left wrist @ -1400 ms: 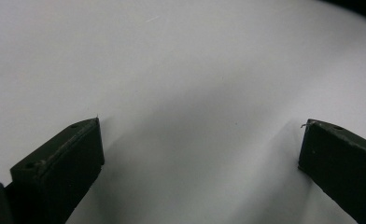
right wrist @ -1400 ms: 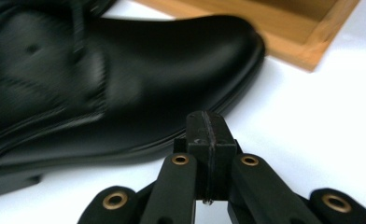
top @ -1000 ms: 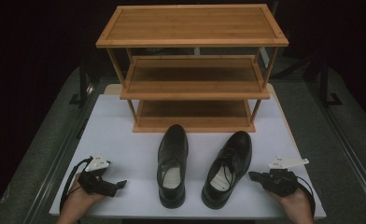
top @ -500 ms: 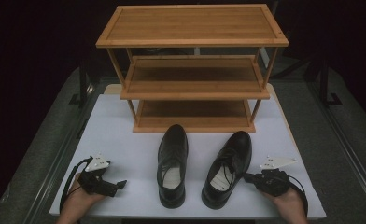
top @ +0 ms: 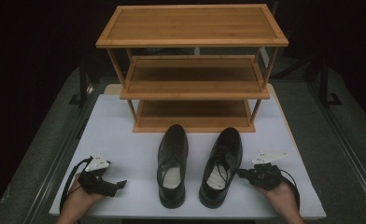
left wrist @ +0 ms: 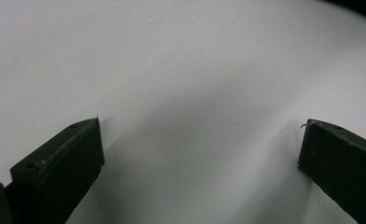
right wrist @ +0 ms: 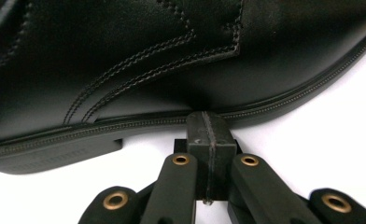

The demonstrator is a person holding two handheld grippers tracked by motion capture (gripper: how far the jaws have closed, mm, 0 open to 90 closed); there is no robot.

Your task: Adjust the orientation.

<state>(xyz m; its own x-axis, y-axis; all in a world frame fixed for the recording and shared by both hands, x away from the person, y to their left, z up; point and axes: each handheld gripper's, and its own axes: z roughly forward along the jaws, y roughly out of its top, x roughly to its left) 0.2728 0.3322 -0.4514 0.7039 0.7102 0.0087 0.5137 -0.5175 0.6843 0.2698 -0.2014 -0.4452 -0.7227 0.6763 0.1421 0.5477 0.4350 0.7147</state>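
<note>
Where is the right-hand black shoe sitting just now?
In the high view, the right black dress shoe lies on the white board, between the left shoe and the right hand-held gripper.

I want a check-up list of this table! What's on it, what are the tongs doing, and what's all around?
Surface: white table top, flat and bare between the things.
Job's things: two black leather shoes; right shoe and left shoe stand side by side, toes toward the wooden shoe rack, whose three shelves are bare.
Clutter: nothing seen.
Grippers: right tongs shut, tips right at the right shoe's sole edge, gripping nothing. Left tongs open over bare table top.
Cables: a black cable loops from each gripper by the hands.
Surroundings: grey floor and dark background.
</note>
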